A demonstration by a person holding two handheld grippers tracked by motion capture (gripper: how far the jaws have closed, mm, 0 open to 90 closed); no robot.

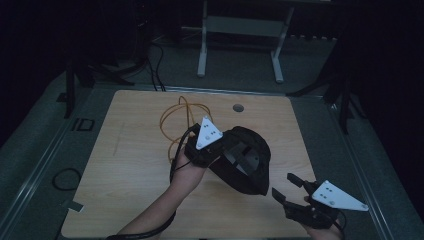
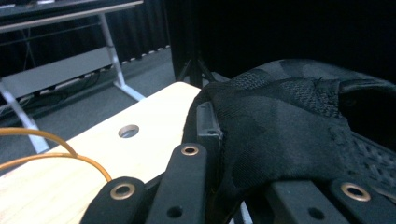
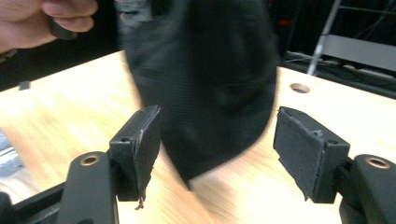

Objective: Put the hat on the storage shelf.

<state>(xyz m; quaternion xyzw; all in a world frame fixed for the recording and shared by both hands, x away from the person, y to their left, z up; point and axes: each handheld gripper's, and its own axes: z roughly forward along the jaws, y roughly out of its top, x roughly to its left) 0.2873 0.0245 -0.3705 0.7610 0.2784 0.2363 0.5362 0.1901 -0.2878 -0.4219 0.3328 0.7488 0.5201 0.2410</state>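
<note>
Dim room, dark curtains and grey carpet behind a pale wooden table [image 1: 130, 165], with a white-legged desk frame [image 1: 240, 45] standing beyond it.

Near the middle of that table is a black cap [image 1: 245, 160], lifted and tilted so its hollow inside faces up toward the high view. It looks to be knitted or mesh fabric: soft, light, and likely to sag and fold wherever it is not supported, though the brim end probably holds some stiffness. Not fragile, not slippery; the weave should catch well on the padded jaws. An edge or the brim seems the best place to pinch, since the crown would simply crumple.

The left gripper [image 1: 202, 150] is at the cap's left edge. In the left gripper view the black fabric [image 2: 280, 130] drapes over and between its jaws, one pad showing against the cloth, so it appears closed on the rim and bearing the cap's weight.

The right gripper [image 1: 287, 187] sits apart, toward the near right corner, jaws wide and holding nothing. In the right gripper view the cap [image 3: 205, 88] hangs blurred just ahead, its low tip between the two spread pads [image 3: 147, 140] but not touching them.

An orange cable [image 1: 177, 115] loops on the table behind the cap, and a round hole [image 1: 238, 107] sits near the far edge.
</note>
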